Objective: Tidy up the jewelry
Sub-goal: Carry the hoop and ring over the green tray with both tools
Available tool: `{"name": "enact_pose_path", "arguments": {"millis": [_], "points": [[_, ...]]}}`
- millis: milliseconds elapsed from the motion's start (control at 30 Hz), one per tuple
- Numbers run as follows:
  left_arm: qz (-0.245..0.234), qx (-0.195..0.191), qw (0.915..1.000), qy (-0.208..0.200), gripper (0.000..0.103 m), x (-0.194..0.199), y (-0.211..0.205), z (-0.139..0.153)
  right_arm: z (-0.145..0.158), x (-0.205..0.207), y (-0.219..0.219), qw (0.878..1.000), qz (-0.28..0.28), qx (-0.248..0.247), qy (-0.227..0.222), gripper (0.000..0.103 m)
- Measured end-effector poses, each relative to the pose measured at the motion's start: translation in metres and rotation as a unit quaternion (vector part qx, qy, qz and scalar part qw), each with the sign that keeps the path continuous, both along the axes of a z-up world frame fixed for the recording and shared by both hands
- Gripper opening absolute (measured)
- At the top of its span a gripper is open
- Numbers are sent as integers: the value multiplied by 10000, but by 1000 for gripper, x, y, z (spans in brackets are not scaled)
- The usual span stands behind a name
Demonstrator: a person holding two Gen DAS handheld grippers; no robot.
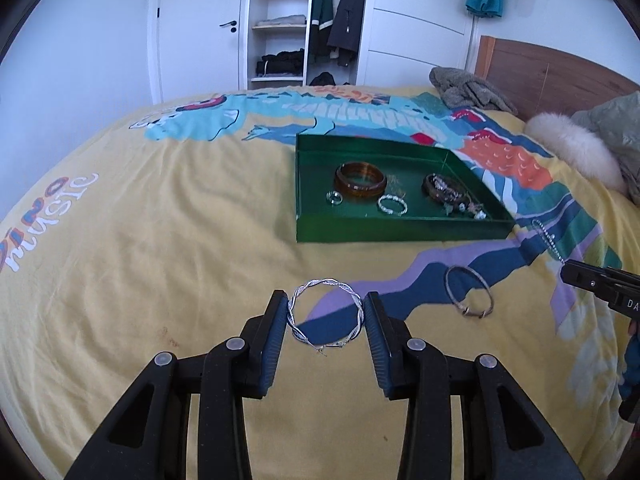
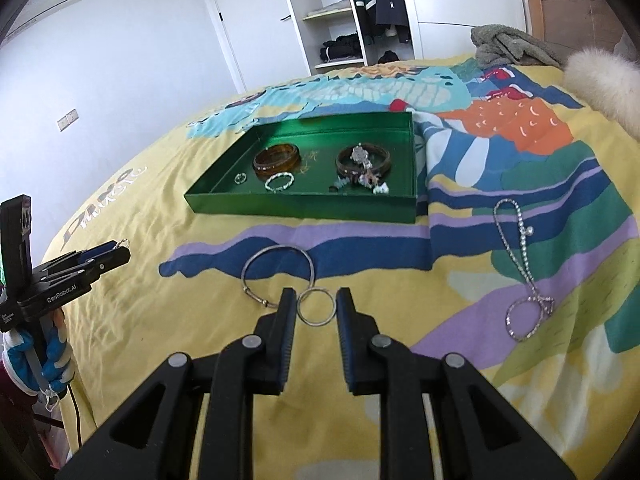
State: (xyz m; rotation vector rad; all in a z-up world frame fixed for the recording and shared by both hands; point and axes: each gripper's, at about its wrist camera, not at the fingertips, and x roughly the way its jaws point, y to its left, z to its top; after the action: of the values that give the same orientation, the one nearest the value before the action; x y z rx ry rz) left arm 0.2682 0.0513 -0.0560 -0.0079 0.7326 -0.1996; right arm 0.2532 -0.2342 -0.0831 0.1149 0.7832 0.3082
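A bedroom with white wardrobes and an open shelf of folded clothes lay behind a bed (image 1: 120,280) spread with a yellow cartoon-print cover, and on that cover sat a shallow green tray (image 1: 400,232) already holding an amber bangle (image 1: 360,186), a dark bracelet (image 1: 438,188), a small ring and a silver hoop. The left gripper (image 1: 326,312) was clamped on a twisted silver hoop (image 1: 326,312), its pads pressing the hoop's two sides, with the piece held in front of the tray and clear of the cover. The right gripper (image 2: 316,306) was narrowed onto a plain silver ring (image 2: 316,306), gripped edge to edge between the pads. Near the right gripper a thin wire bangle (image 2: 278,276) lay on the cover, and well off to the side a rhinestone chain (image 2: 520,264) trailed across the print; both awaited sorting. The risk from here looked to be slippage: each hoop was caught only at two thin points of its rim, so a tilt or a jolt on the way to the tray could let it pivot and drop onto the soft cover. The twisted hoop might also flex under pressure, and a release too high above the tray could bounce a piece onto the jewelry already there
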Motion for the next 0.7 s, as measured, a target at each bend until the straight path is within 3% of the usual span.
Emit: {"name": "enact_pose_path", "arguments": {"millis": [233,433,533,700], "points": [[-35,-147,9997,-200,39,54,-19,37,45,44,-5,9992,-187,162,-313,19],[-38,-136,9999,-16,39,128,-42,38,68,108,1,9985,-215,260,-441,19],[-47,18,9998,209,39,164,-56,21,54,138,12,9992,-44,337,-231,19],[105,369,9977,560,39,211,-69,-12,-1,173,41,9989,282,157,349,19]]}}
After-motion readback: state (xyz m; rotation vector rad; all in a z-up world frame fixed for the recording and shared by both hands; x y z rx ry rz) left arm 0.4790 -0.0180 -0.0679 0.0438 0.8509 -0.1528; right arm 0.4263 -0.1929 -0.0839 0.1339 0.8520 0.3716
